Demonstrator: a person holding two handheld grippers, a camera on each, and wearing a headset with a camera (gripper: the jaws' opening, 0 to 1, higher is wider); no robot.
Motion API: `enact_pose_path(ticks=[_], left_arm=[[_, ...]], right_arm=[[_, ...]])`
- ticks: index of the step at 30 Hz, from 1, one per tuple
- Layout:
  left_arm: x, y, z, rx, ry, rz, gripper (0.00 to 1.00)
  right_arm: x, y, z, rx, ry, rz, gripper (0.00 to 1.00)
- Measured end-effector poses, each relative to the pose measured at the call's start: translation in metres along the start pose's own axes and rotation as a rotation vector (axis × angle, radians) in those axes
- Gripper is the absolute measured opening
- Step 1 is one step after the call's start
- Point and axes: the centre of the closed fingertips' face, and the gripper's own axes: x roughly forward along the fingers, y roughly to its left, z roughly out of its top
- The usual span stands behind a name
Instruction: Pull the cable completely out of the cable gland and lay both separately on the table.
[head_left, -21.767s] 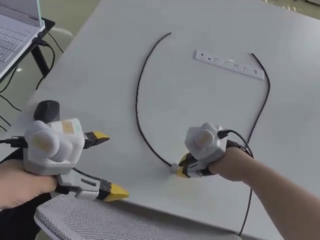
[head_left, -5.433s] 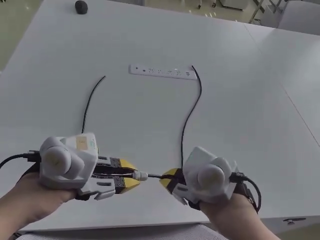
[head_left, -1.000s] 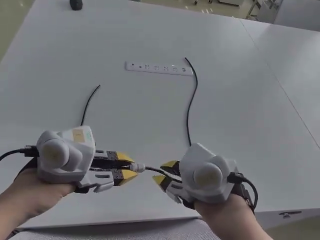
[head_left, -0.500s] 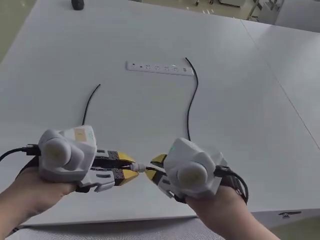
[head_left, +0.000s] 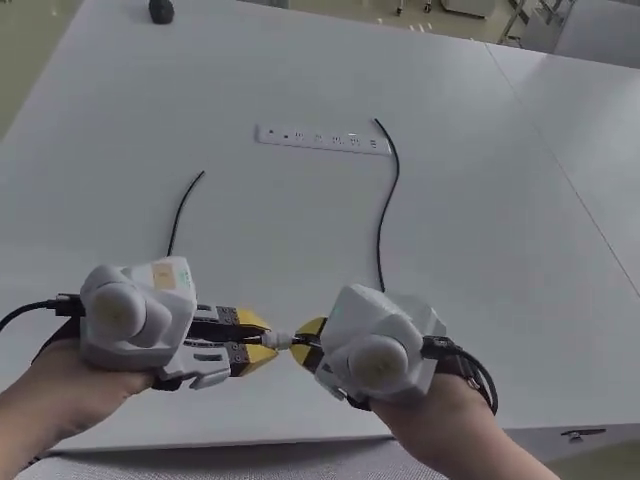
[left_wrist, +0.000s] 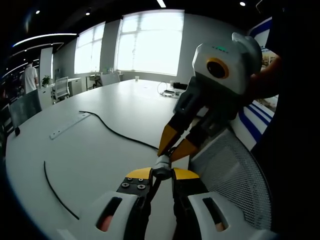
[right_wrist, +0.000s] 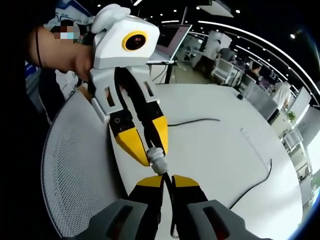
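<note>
The cable gland (left_wrist: 161, 165) is pinched between the jaw tips of the left gripper (left_wrist: 161, 174). Just beyond it, the right gripper (right_wrist: 167, 181) has its jaws pressed onto the black cable (head_left: 183, 211). The cable's far length lies on the white table (head_left: 480, 220), behind the left jaws and near a power strip (head_left: 322, 140).

Gland (head_left: 281, 341) betw. L gripper (head_left: 264, 342), R gripper (head_left: 304, 345); cable (head_left: 179, 212) on table (head_left: 480, 220) behind.

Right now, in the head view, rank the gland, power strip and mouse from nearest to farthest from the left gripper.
1. Gland, in the left gripper's jaws.
2. Power strip, mid-table, farther back.
3. Mouse, far left corner.
</note>
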Motion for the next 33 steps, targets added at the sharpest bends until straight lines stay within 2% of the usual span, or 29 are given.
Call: enact_pose_path(ticks=[8, 19, 26, 33], left_arm=[[0.004, 0.001, 0.003, 0.008, 0.000, 0.003, 0.15], [0.007, 0.000, 0.006, 0.020, 0.002, -0.002, 0.15], [0.006, 0.002, 0.005, 0.017, 0.000, 0.007, 0.15], [0.007, 0.003, 0.005, 0.016, -0.002, 0.014, 0.15]], right_arm=[[0.000, -0.005, -0.005, 0.094, 0.001, -0.002, 0.00], [-0.003, -0.006, -0.008, 0.155, -0.007, 0.003, 0.00], [-0.002, -0.011, -0.019, 0.191, 0.012, -0.007, 0.00], [-0.001, -0.017, -0.032, 0.273, 0.026, -0.013, 0.00]])
